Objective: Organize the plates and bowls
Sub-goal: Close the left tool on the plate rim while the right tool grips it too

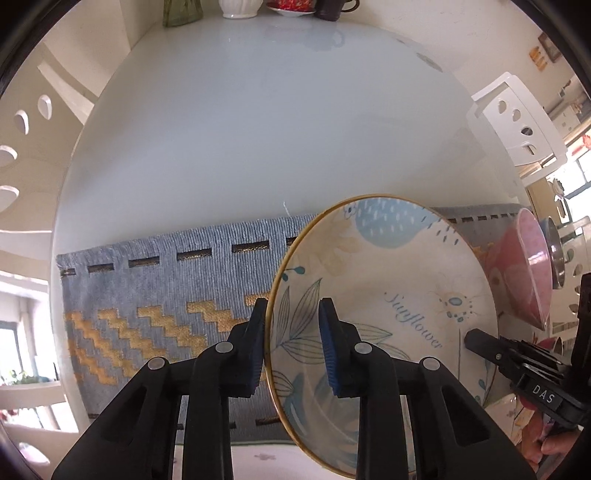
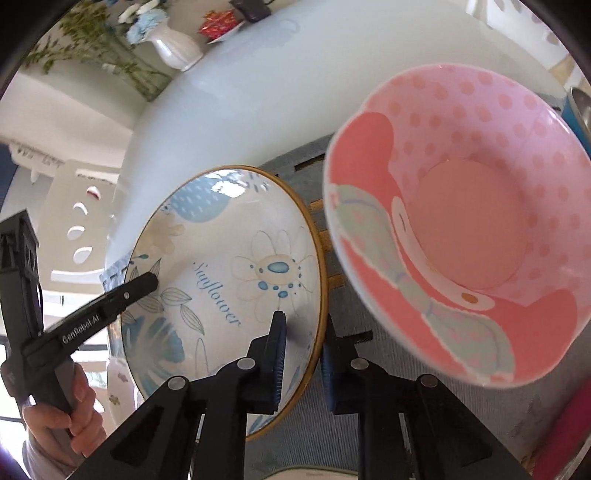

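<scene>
A cream "Sunflower" plate [image 1: 388, 295] with a gold rim and blue flowers is held above the grey placemat [image 1: 166, 288]. My left gripper [image 1: 291, 347] straddles its left rim, one finger on each face, with a visible gap. My right gripper [image 2: 304, 362] straddles its right rim [image 2: 321, 295] the same way. The plate shows whole in the right wrist view [image 2: 229, 288]. A pink dotted bowl [image 2: 472, 229] sits just right of the plate; it also shows in the left wrist view [image 1: 528, 266]. The right gripper shows in the left wrist view [image 1: 480, 341].
A white glossy table [image 1: 258, 129] stretches beyond the placemat. At its far end stand a white vase [image 2: 173, 48], a red-patterned dish [image 1: 291, 7] and a dark mug [image 1: 332, 9]. White chairs [image 1: 517, 125] flank the table. A metal bowl [image 2: 581, 110] lies behind the pink bowl.
</scene>
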Demonstrator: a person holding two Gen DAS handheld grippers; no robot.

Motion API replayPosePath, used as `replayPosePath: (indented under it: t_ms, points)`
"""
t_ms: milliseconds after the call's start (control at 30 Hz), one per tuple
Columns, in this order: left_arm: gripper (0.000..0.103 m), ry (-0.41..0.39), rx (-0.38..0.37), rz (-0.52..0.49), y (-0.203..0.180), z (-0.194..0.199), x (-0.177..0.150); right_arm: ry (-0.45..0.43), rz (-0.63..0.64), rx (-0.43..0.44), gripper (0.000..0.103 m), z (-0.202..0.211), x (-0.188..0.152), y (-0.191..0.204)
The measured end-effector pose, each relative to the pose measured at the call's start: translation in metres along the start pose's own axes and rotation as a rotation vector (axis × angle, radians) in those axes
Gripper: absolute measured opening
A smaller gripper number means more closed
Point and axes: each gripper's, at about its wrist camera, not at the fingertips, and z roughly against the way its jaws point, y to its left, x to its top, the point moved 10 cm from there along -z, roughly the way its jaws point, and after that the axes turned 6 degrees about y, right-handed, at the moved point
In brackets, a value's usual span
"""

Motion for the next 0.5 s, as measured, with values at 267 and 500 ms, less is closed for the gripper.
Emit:
replayPosePath:
  t_ms: [267, 500]
  points:
    - [0.024, -0.033, 0.016, -0.002, 0.0, 0.023, -0.011, -0.018, 0.037, 0.022, 0.016, 0.015, -0.009, 0.014]
    - [0.024, -0.058, -0.003, -0.014, -0.003, 0.05, -0.033, -0.046, 0.066, 0.027, 0.016, 0.035, -0.015, 0.019]
